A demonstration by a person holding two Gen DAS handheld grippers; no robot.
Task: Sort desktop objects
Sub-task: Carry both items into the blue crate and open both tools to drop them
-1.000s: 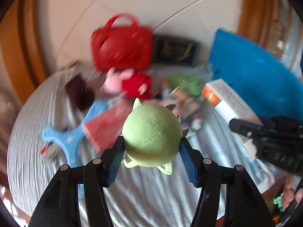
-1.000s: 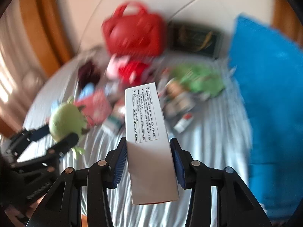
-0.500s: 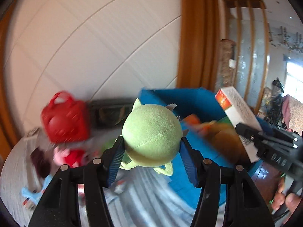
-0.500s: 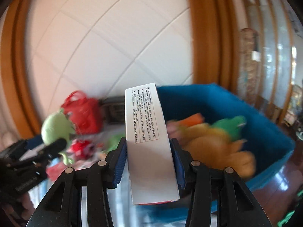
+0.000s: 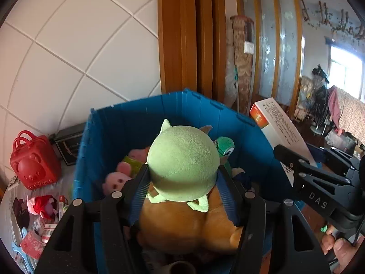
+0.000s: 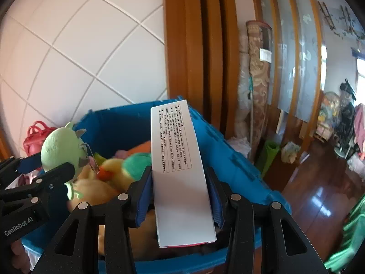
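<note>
I've got the round green plush toy pinched between the blue pads of my left gripper, jaws about half spread and pressing its sides, and it's hanging right over the open blue bin. Below it in the bin sits a big orange plush, with pink soft toys to the left and a small green toy just behind. My right gripper is clamped on the white printed box, jaws fairly narrow, gripping its long sides; the box stands tilted forward above the bin's near edge. In the left view that box shows off to the right, beside the bin wall. Further left, on the striped cloth, a red handbag stands against the tiled wall, with small red and pink items scattered below it.
</note>
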